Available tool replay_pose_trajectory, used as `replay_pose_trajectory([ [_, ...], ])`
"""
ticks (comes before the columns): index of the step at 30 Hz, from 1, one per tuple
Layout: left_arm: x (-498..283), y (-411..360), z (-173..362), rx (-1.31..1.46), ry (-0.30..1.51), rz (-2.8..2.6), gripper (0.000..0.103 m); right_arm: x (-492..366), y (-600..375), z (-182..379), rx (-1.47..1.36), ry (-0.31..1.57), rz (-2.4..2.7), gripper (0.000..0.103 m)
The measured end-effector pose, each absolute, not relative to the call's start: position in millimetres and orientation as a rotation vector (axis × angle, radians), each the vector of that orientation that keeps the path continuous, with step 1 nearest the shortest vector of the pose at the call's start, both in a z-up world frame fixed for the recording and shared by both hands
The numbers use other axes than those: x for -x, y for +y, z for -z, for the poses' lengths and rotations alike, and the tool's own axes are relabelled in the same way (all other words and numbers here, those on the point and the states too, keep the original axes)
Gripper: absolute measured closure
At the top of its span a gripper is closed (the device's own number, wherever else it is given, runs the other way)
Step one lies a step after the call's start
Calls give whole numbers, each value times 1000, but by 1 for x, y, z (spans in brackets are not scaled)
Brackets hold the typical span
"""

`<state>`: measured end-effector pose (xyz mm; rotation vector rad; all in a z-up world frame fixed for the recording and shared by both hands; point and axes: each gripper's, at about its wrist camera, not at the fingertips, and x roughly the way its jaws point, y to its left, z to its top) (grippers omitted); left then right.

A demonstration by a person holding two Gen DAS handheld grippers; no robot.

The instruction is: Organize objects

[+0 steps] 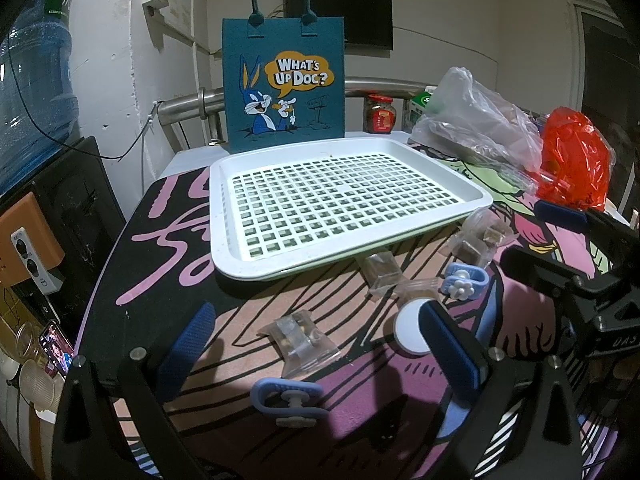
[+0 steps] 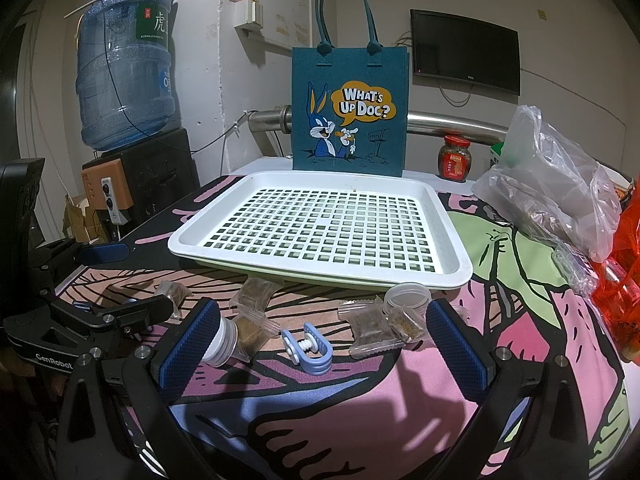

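While both grippers (image 1: 320,356) (image 2: 320,344) gape, blue clip (image 2: 307,347) between right fingers, white tray (image 2: 184,246) beyond

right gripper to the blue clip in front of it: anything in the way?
Nothing visible. The right gripper is open and the blue clip lies on the mat between its fingers. A white cap sits at the left finger and clear sachets lie beside the clip, none across the approach.
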<state>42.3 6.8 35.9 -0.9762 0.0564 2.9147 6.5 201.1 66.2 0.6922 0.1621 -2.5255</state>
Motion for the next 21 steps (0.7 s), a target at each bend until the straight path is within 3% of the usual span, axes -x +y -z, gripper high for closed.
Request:
replay_pose_trajectory([
  [21, -42, 7, -36, 976, 58, -2915, 0, -5, 201, -66, -702, 160, 2521, 0],
])
